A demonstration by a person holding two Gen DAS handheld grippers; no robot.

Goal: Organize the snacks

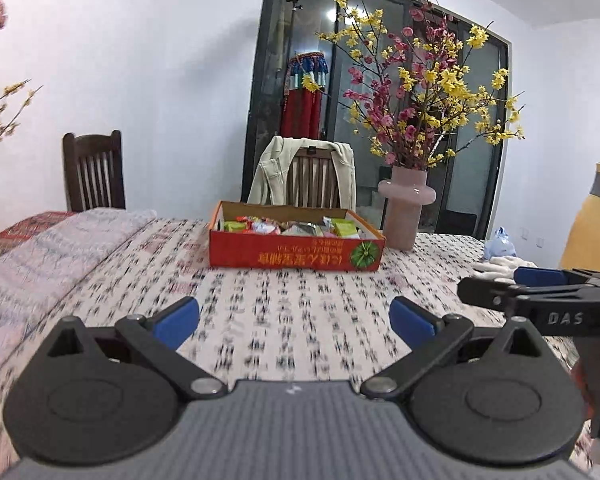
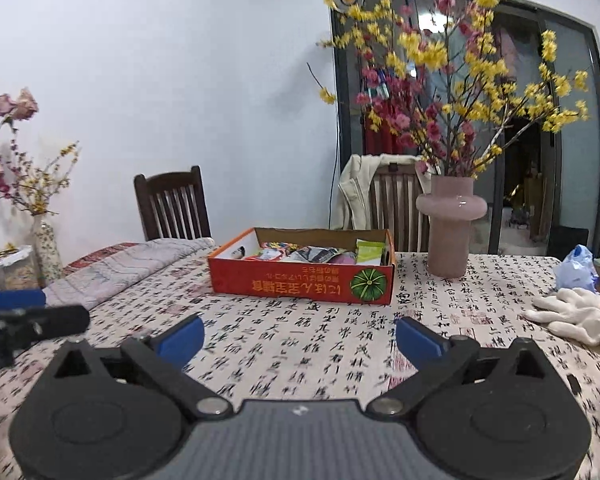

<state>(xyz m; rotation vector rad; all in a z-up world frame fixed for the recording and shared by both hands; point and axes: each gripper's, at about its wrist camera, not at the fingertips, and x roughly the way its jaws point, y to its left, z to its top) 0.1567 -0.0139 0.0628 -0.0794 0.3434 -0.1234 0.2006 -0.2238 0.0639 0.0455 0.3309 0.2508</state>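
A red cardboard box point(image 1: 296, 254) point(image 2: 300, 284) with a green pumpkin print stands open on the table, holding several snack packets point(image 1: 284, 227) point(image 2: 312, 255). My left gripper point(image 1: 294, 322) is open with nothing between its blue pads, low over the tablecloth, well short of the box. My right gripper point(image 2: 300, 342) is also open and empty, likewise short of the box. In the left wrist view the right gripper's fingers point(image 1: 536, 278) reach in from the right edge. In the right wrist view the left gripper's fingers point(image 2: 16, 300) show at the left edge.
A pink vase point(image 1: 406, 212) point(image 2: 450, 226) of yellow and red blossom branches stands just right of the box. White gloves point(image 2: 576, 314) and a blue bag point(image 2: 578, 268) lie at the right. A folded cloth point(image 1: 48, 252) covers the left. Two chairs point(image 2: 172, 208) stand behind the table.
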